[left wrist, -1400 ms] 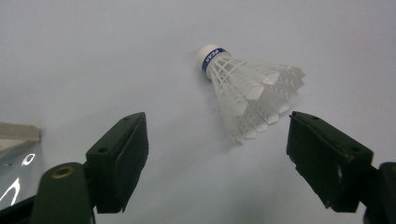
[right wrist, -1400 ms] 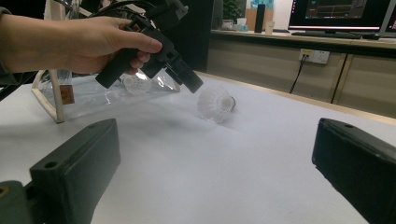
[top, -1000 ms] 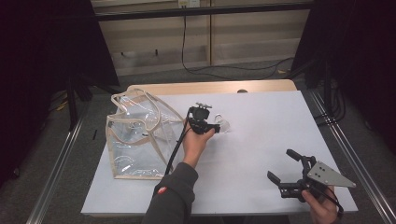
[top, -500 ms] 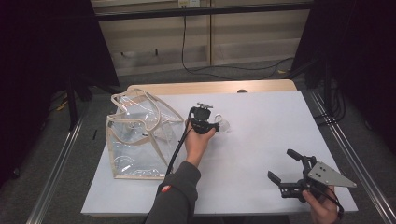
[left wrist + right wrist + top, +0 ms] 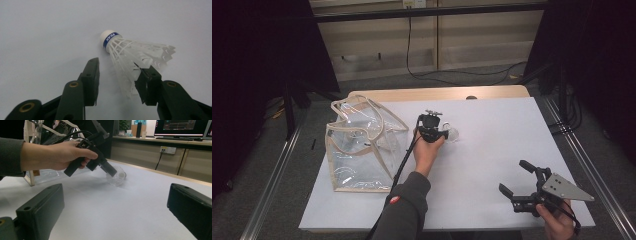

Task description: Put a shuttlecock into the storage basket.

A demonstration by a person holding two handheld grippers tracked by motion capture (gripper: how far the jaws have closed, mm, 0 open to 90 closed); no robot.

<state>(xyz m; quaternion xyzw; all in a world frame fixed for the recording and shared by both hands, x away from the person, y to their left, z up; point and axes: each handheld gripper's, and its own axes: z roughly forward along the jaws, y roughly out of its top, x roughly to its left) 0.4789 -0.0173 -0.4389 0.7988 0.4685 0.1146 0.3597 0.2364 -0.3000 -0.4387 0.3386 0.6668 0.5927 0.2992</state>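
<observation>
We wear a dark grey knit sleeve (image 5: pixel 404 210) bearing a small red round mark. Our left black tongs (image 5: pixel 446 134) trail a black cable; brass-coloured screws stud their dark jaws. Our right black tongs (image 5: pixel 517 177) carry a grey three-cornered plate (image 5: pixel 565 186).

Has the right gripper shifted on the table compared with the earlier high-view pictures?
No. The right gripper sits at the same spot near the white table's front right corner as before, jaws wide open and holding nothing.

In the right gripper view, the left gripper (image 5: pixel 113 173) covers the shuttlecock (image 5: pixel 117 178) at ten o'clock; contact unclear.
</observation>
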